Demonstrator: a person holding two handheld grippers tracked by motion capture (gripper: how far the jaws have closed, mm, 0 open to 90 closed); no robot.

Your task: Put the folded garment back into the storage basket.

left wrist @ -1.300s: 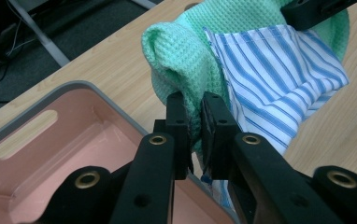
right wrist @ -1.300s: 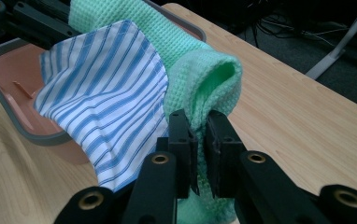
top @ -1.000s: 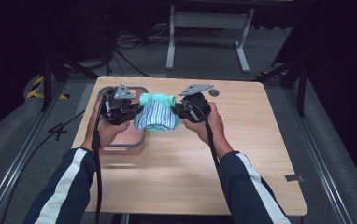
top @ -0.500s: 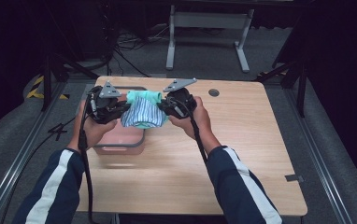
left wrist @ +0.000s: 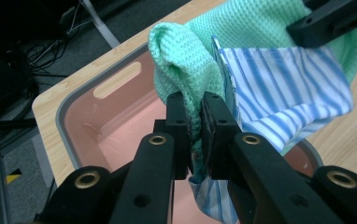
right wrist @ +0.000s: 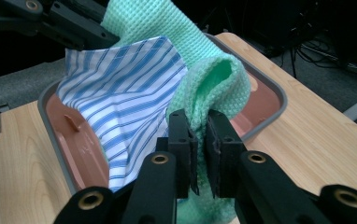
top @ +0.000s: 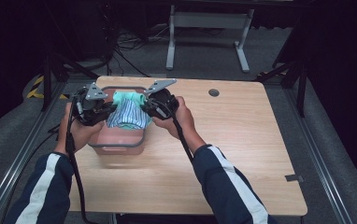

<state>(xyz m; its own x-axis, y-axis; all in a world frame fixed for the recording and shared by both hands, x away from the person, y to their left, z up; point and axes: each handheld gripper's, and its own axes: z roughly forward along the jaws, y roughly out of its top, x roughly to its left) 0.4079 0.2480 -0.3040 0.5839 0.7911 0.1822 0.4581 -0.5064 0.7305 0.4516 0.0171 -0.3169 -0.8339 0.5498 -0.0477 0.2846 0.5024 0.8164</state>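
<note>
In the left gripper view, the left gripper (left wrist: 196, 135) is seen with its jaws drawn almost together, a fold of the green waffle cloth (left wrist: 186, 60) pinched between the pads. Beside that fold the blue striped cloth (left wrist: 289, 88) hangs from the same bundle, and a strip of it trails down below the jaws. Beneath both cloths the pink tub (left wrist: 116, 126) with its grey rim is shown, a slot handle cut in its far wall.

In the right gripper view, the right gripper (right wrist: 199, 151) is likewise closed to a narrow gap on another fold of the green waffle cloth (right wrist: 214, 88), with the blue striped cloth (right wrist: 125, 102) draped to one side over the pink tub (right wrist: 81, 154). A small tab on the tub's inner wall is revealed here.

In the high view, the bundle is held between the left gripper (top: 105, 109) and the right gripper (top: 147, 105), just above the pink tub (top: 117, 140), which sits at the left side of the wooden table (top: 242, 154). Farther off, a round grommet (top: 213, 92) is set in the tabletop near its back edge.
</note>
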